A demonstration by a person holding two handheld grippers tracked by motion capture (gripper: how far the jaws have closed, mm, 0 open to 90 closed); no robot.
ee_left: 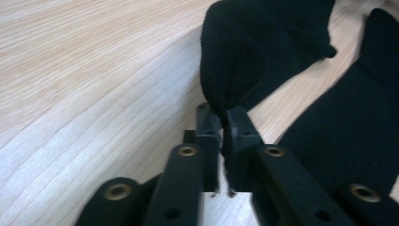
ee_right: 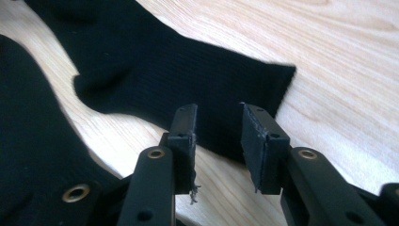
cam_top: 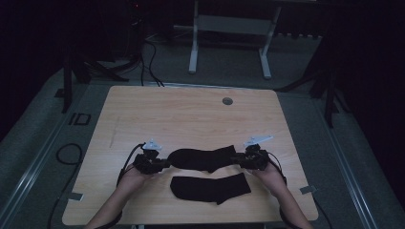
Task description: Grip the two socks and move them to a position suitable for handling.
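Observation:
Two black socks lie on the wooden table [cam_top: 191,119]. The upper sock [cam_top: 203,158] stretches between my two grippers, and the lower sock [cam_top: 210,187] lies flat just in front of it. My left gripper [cam_top: 165,163] is shut on the upper sock's toe end [ee_left: 249,52], with the fabric pinched between the fingertips [ee_left: 223,117] and lifted slightly. My right gripper [cam_top: 239,159] is open [ee_right: 219,117], its jaws standing on either side of the cuff corner of the upper sock [ee_right: 188,70]. The lower sock shows at the edge of both gripper views [ee_left: 357,127] [ee_right: 33,141].
A round grey grommet [cam_top: 227,101] sits near the table's far edge. Bare wood spreads across the far half of the table. Beyond it stand a white desk frame [cam_top: 193,43] and cables on the dark floor [cam_top: 148,57].

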